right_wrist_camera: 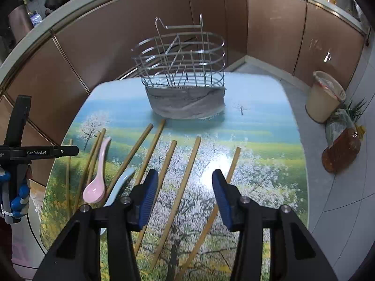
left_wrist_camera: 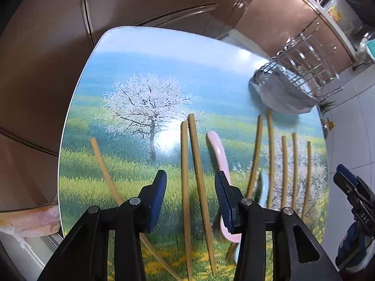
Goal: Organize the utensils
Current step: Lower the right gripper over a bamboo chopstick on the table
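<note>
Both tools pointed steeply downward. The left tool [left_wrist_camera: 191, 193] and the right tool [right_wrist_camera: 185, 192] each stood with jaws partly apart, pads gripping nothing.

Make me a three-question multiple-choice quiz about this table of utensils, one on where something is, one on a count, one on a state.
1. Where does the wire basket stand?
A. At the far end of the table, beyond the chopsticks
B. On the floor beside the bin
C. Between the two spoons

2. How many spoons lie on the table?
A. One
B. Two
C. Four

3. What state is the wire basket in?
A. Packed with chopsticks
B. Tipped on its side
C. Upright and empty

Answers:
1. A, since the right wrist view shows it past the tips of all the chopsticks.
2. B, since only a pink spoon and a light blue spoon are there.
3. C, since its wires stand upright and nothing shows inside them.
</note>
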Available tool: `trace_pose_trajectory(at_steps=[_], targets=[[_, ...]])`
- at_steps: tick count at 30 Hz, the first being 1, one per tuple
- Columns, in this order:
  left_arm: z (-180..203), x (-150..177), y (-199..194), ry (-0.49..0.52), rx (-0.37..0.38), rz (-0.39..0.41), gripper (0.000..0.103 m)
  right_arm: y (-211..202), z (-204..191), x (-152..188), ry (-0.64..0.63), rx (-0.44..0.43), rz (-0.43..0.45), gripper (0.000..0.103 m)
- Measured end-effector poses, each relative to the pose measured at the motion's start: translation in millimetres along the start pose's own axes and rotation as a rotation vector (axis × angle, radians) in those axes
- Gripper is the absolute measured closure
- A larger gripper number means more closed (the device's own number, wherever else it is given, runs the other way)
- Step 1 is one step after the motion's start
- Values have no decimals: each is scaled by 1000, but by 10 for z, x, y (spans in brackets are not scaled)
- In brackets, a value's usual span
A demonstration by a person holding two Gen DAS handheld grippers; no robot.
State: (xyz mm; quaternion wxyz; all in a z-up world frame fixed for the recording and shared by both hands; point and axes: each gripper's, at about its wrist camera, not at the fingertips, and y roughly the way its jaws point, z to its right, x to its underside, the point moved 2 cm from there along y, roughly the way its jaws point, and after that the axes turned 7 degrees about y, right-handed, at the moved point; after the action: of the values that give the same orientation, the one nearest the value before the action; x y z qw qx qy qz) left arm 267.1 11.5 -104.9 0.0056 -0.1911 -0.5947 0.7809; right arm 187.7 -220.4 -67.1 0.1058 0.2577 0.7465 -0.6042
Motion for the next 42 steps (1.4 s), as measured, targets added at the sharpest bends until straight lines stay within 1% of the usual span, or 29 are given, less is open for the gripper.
trace_pose_trajectory(at_steps=[2, 9, 11, 14, 21, 29, 34, 36, 42], targets=[[-26, -13, 47, 8, -9, -18, 65, 60, -1, -17, -4, 2, -9, 58], [-44, -30, 183, 23, -26, -47, 66, 222, 5, -55, 1, -8, -26, 58], [-34, -37, 228, 30, -36, -53, 68, 231, 6, -54, 2, -11, -31, 58], [-33, -52, 299, 31, -45, -64, 69, 231, 12, -53, 3, -11, -31, 58], [-76, -68, 360, 23, -64, -65, 72, 249, 10, -40, 4, -14, -36, 58], [-113, -84, 382, 4, -74, -65, 75, 427, 33, -62, 28, -17, -86, 58], [-170, -119, 378, -3, -73, -69, 77, 561, 98, -116, 60, 2, -117, 65], [-185, -148, 383, -12, -69, -71, 77, 634, 127, -140, 82, -8, -139, 69], [-232, -205, 390, -44, -57, -88, 79, 763, 139, -191, 102, -8, -173, 72]])
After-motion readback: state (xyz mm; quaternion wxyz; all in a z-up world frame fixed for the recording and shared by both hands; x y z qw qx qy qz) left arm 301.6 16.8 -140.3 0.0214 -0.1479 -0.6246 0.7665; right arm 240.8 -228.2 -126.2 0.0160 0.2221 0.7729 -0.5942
